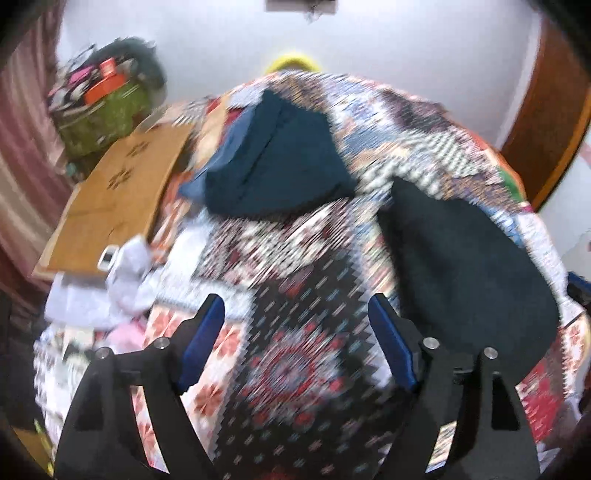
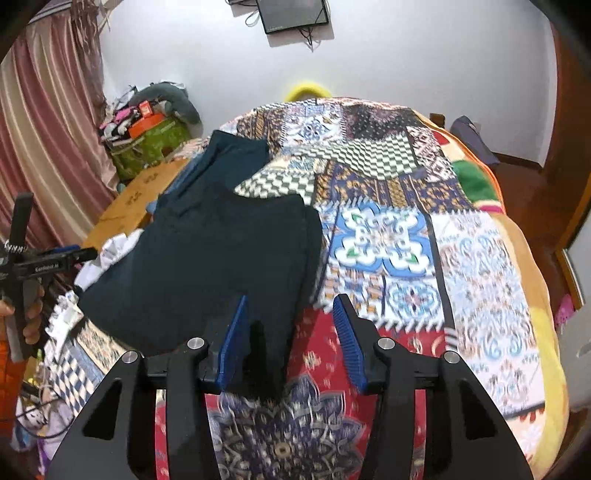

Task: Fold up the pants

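Observation:
Dark navy pants (image 2: 207, 266) lie folded flat on a patchwork bedspread (image 2: 388, 236), left of centre in the right wrist view. In the left wrist view they show as a dark shape (image 1: 469, 273) at the right. A second dark blue garment (image 1: 277, 162) lies farther back; it also shows in the right wrist view (image 2: 229, 155). My left gripper (image 1: 295, 336) is open and empty over the bedspread (image 1: 288, 332), left of the pants. My right gripper (image 2: 291, 332) is open and empty, just above the pants' near edge. The left wrist view is motion-blurred.
A cardboard box (image 1: 118, 199) lies at the bed's left edge, with white clothes (image 1: 125, 280) beside it. A cluttered green bag (image 2: 151, 144) stands by the curtain (image 2: 40, 147). A wooden door (image 1: 546, 122) is at the right. A monitor (image 2: 291, 14) hangs on the far wall.

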`<state>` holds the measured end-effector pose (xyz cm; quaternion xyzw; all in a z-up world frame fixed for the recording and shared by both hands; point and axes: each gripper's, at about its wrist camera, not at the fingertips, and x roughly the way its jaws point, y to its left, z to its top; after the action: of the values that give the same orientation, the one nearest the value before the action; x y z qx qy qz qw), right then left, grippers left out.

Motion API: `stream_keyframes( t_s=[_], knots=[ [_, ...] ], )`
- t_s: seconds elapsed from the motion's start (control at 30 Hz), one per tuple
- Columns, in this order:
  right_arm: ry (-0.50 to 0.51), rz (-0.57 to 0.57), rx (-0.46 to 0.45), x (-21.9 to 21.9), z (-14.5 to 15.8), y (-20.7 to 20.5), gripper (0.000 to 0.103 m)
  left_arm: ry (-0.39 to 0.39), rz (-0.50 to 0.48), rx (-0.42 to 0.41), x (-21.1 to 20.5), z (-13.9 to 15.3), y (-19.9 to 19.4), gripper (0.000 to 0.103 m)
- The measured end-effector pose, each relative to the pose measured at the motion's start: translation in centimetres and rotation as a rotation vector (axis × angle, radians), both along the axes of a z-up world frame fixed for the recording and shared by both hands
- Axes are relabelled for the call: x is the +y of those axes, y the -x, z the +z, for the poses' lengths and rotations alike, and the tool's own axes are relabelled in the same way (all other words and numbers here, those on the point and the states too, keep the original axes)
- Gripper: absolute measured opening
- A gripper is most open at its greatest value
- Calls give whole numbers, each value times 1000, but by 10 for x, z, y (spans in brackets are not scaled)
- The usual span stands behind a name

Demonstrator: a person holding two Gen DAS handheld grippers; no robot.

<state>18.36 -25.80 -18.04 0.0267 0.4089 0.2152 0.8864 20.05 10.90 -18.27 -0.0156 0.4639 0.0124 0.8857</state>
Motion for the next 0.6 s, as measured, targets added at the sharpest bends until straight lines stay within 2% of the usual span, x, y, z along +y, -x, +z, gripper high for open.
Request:
stream_keyframes(
  t_s=[0.2,0.4,0.47,0.5,0.53,0.6],
  knots=[
    [17,48,27,19,-7,-45,44,-38,-119,-39,-47,15,-49,90],
    [26,104,71,38,-23,-91,44,-53,-221,7,-85,-3,-98,89],
    [26,109,94,43,-32,-110,44,-89,-215,17,-91,-12,-110,79],
    [31,107,109,43,-35,-115,44,-98,-208,33,-93,-19,-117,68],
    [34,104,129,45,-40,-123,44,-90,-210,58,-92,-26,-123,56],
    [47,118,153,48,-47,-131,37,-39,-220,98,-88,-40,-132,49]
  ],
)
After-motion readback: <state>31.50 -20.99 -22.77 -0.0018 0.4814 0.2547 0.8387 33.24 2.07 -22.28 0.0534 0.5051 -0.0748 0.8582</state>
